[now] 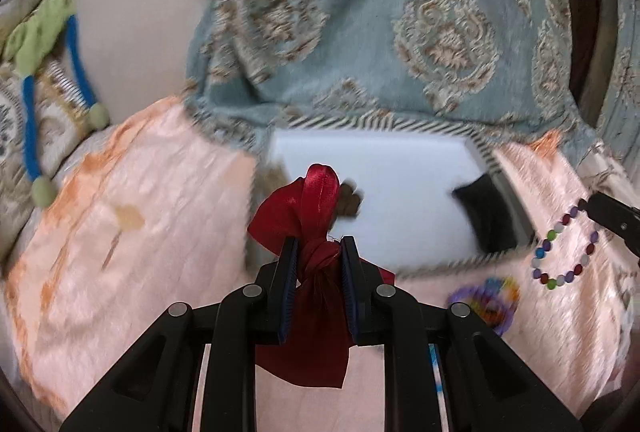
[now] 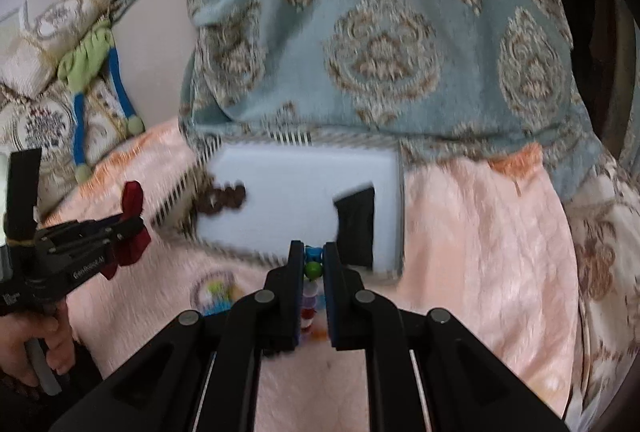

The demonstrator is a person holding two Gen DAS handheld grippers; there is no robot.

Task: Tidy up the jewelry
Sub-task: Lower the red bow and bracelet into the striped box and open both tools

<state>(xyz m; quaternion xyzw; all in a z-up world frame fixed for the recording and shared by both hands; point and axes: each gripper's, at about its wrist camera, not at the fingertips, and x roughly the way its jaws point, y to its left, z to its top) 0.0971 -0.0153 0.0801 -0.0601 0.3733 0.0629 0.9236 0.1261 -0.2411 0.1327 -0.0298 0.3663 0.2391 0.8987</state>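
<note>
Between left tongs [image 1: 319, 252]: red ribbon [image 1: 316, 216].

Red satin ribbon [image 1: 320, 228], multicoloured bead bracelet [image 1: 566, 248], peach blanket [image 1: 140, 232].

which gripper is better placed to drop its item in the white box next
Left, probably. The left gripper holds the red ribbon bow right at the white box; the right gripper holds the bead bracelet just short of it.

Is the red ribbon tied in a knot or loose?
Tied. The red ribbon has a knot, pinched in the left claw.
</note>
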